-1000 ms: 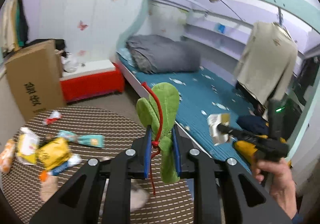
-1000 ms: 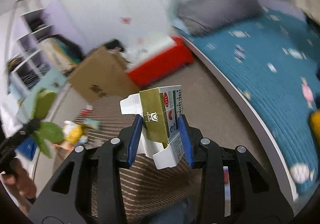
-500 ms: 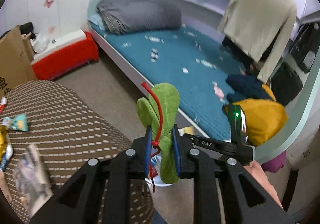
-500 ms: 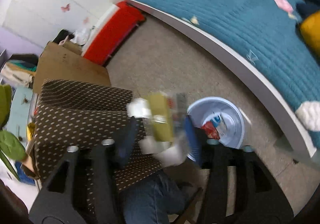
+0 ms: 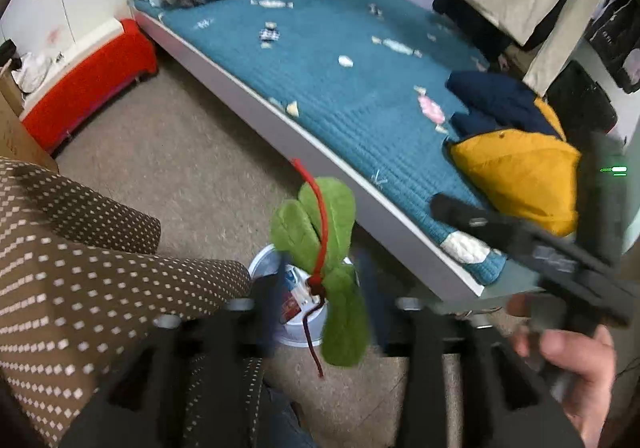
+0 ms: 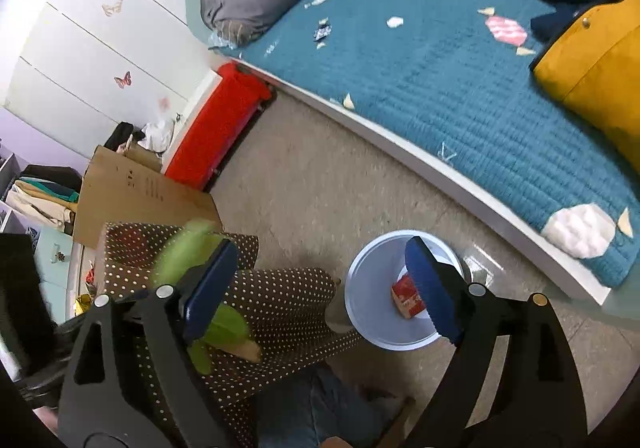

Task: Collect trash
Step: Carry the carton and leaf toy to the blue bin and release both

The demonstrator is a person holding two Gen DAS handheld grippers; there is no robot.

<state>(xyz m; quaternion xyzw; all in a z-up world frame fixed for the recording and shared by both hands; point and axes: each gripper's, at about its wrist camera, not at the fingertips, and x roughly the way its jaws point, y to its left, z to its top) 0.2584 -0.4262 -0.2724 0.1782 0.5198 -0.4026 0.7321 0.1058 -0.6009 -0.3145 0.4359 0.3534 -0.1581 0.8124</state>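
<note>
- The left gripper [image 5: 320, 302] was seen at the lower middle of the left wrist view, blurred, and its jaws were opening.
- A green leaf bundle [image 5: 324, 248], tied with a red string [image 5: 318, 204], was seen between these jaws; no pad was seen pressing on it, though the blur made it hard to be sure.
- Directly behind the bundle, a pale blue bin [image 5: 264, 264] was seen on the floor, with some wrappers inside.
- The right gripper [image 6: 320, 288] was seen in the right wrist view with its jaws wide apart and opening, and nothing was held between them.
- In that view the bin [image 6: 360, 312] was placed at the lower middle, partly behind the right jaw, and a red carton [image 6: 404, 296] was lying in it.
- The tabletop, covered with a brown dotted cloth [image 6: 288, 312], was seen at the lower left, just beside the bin.
- A bed with a teal cover [image 6: 460, 96] filled the upper right of the frame.
</note>
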